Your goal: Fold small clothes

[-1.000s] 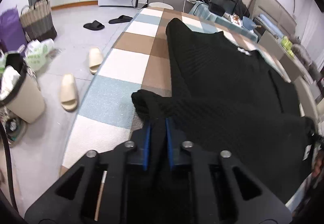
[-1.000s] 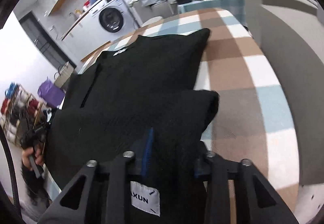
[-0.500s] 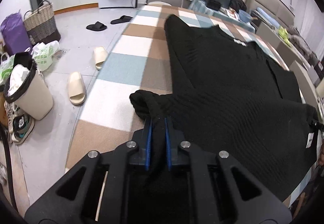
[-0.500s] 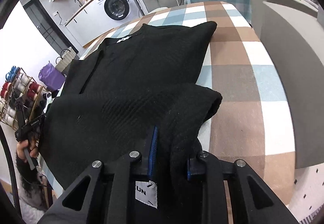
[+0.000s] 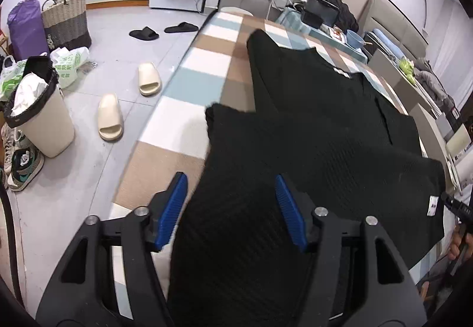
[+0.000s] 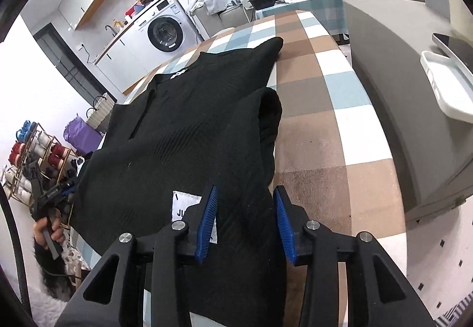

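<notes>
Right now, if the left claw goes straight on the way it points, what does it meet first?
Most likely the black garment. The left claw has just been opening, its pads stand clear, and black cloth lies between them and ahead. Beyond it is the checked table cover. Depth is hard to judge here.

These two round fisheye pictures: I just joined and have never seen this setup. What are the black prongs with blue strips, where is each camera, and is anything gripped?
There is no robot arm. A person carries a handheld two-finger gripper in each hand, with a camera on each looking forward along its fingers.

The left wrist view shows the left gripper; the right wrist view shows the right gripper. The blue strips are the finger pads.

On the brown, white and blue checked table cover lies a black ribbed knit garment with a white label.

Both grippers' jaws have just been opening. Cloth lies between each pair, but the pads stand apart from it, so nothing is gripped.
</notes>
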{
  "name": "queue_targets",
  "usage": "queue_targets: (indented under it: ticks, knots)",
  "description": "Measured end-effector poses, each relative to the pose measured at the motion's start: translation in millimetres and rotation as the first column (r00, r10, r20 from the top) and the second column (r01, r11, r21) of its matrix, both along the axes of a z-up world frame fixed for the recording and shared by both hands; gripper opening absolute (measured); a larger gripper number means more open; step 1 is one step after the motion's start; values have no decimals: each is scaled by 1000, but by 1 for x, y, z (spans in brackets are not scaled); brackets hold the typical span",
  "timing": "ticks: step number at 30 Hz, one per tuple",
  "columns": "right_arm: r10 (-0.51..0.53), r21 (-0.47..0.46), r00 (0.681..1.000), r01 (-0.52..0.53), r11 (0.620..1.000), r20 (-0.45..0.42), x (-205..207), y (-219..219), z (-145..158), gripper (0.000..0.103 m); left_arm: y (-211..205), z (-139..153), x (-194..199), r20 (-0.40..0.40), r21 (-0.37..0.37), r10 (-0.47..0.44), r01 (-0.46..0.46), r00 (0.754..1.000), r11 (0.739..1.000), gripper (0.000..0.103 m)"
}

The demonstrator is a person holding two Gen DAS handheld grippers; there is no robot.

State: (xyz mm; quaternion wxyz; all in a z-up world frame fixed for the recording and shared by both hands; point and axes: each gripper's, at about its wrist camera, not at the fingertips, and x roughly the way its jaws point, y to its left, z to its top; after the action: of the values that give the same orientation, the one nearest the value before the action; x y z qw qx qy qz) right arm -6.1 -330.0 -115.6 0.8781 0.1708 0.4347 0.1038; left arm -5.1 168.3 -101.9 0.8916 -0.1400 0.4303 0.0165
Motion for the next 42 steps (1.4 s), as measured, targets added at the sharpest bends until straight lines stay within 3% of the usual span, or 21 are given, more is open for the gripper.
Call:
queue_targets:
  ticks: [1, 2, 3, 6, 11, 13, 15, 20, 23, 26, 28, 32, 36, 38, 40, 42]
  knots:
    - [8, -1, 1000, -8, 1000, 8, 0, 2, 0, 37, -3, -1, 0, 4, 1, -3, 3, 1000, 1000, 30]
    - [16, -8, 1000, -16, 1000, 18, -3, 4, 1, 33, -5, -1, -1, 10, 9, -11, 11, 1000, 1000, 19]
    - [24, -34, 999, -23, 999, 25, -2, 8, 3, 24, -7, -1, -1, 15, 18, -16, 16, 1000, 1000, 5]
    - [32, -68, 997, -27, 997, 71, -4, 8, 12, 5, -7, 8, -6, 74, 34, -1, -2, 997, 999, 3]
    - [6, -61, 978, 6, 998, 209, -6, 5, 49, 4, 0, 42, -4, 169, -9, 21, -20, 985, 1000, 2]
    - [-9, -59, 974, 23, 998, 226, 4, 5, 58, 4, 1, 55, 5, 204, 12, 27, -30, 979, 999, 2]
    - [-26, -94, 979, 46, 995, 205, 18, 7, 54, 4, 1, 57, 17, 204, 26, 19, -25, 979, 999, 2]
    - [-96, -84, 994, 100, 992, 48, 56, -2, 14, 4, 5, 24, 62, 92, 30, 30, -33, 995, 999, 3]
    - [-131, -26, 991, 130, 991, -10, 62, -11, 0, 9, 6, 9, 70, 44, 7, 41, -41, 998, 999, 4]
    - [-112, 31, 994, 112, 993, -14, 45, -20, -2, 24, 11, 5, 62, 37, -1, 73, -73, 997, 997, 30]
    - [-86, 81, 996, 87, 993, -15, 29, -24, -4, 36, 15, 6, 51, 49, 11, 103, -103, 993, 995, 56]
    - [-65, 138, 997, 69, 988, -40, -1, -27, -10, 41, 17, 2, 28, 36, -15, 91, -91, 995, 996, 60]
    - [-59, 124, 998, 61, 990, -17, -17, -24, -7, 40, 10, -5, 13, 5, -22, 63, -62, 998, 998, 60]
    - [-46, 110, 999, 47, 993, -4, -21, -21, -4, 34, 6, -7, 8, 5, -26, 49, -49, 999, 998, 47]
    - [-50, 52, 999, 50, 997, 1, -23, -16, 1, 20, 2, -8, 6, 7, -20, 45, -45, 999, 999, 18]
    - [-30, 42, 999, 29, 999, 17, -25, -14, 4, 11, 0, -6, 3, 22, -9, 47, -47, 999, 999, 5]
